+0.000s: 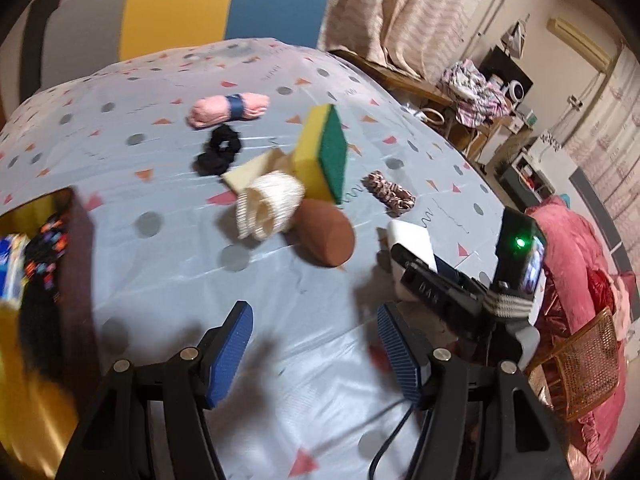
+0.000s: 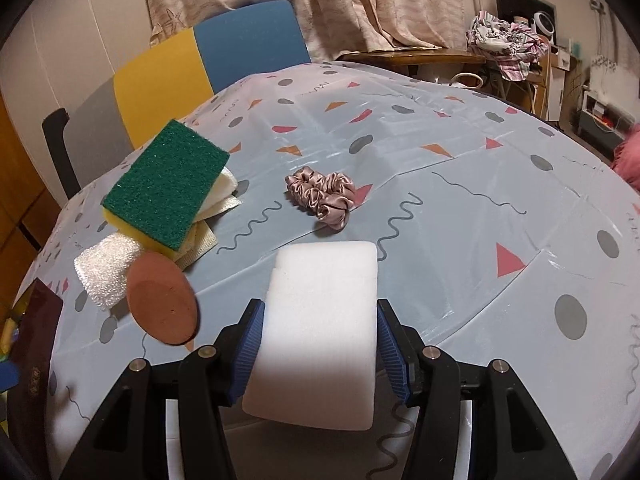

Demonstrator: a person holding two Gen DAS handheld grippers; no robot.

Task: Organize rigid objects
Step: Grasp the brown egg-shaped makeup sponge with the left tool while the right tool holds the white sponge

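Right tongs (image 2: 318,350): pinching white block (image 2: 320,320), long axis running forward.
Left tongs (image 1: 316,354): spread, empty; box (image 1: 48,280) lies left.

No readable text anywhere.
Faint embossed marks on the right gripper (image 1: 436,292), beside the white foam block (image 1: 412,240), stay illegible.

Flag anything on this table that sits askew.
The green-and-yellow sponge sits tilted, propped on the cream cloths instead of lying flat. The brown oval sponge also leans up on its edge.
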